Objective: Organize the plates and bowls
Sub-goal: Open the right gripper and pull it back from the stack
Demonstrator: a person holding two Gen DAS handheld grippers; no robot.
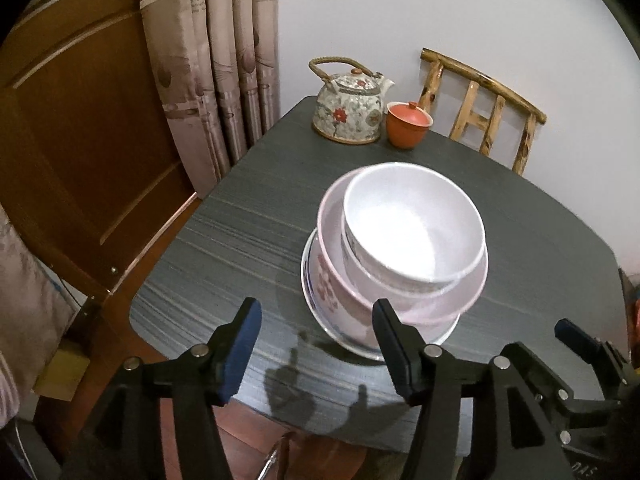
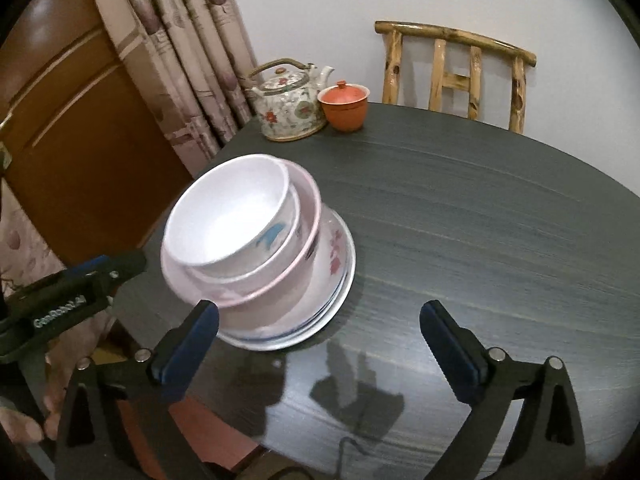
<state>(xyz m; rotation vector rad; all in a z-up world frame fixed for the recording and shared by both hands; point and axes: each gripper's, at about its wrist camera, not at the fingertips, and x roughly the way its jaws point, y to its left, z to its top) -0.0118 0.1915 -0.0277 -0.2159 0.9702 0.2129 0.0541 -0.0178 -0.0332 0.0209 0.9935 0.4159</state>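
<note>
A stack stands on the dark table (image 1: 248, 240): a white bowl (image 1: 412, 220) nested in a pink-rimmed flowered bowl (image 1: 340, 284), which sits on a white plate (image 1: 320, 312) with a blue rim line. In the right wrist view the same white bowl (image 2: 228, 220), pink bowl (image 2: 280, 280) and plate (image 2: 340, 292) sit left of centre. My left gripper (image 1: 316, 348) is open and empty, just in front of the stack's near left side. My right gripper (image 2: 320, 344) is open and empty, its left finger close to the plate's edge. It also shows in the left wrist view (image 1: 576, 340).
A flowered teapot (image 1: 348, 108) and an orange lidded cup (image 1: 408, 124) stand at the table's far edge. A bamboo chair (image 1: 484, 108) is behind the table, a curtain (image 1: 216, 60) and a wooden door (image 1: 80, 140) to the left. The table surface (image 2: 480, 240) extends right of the stack.
</note>
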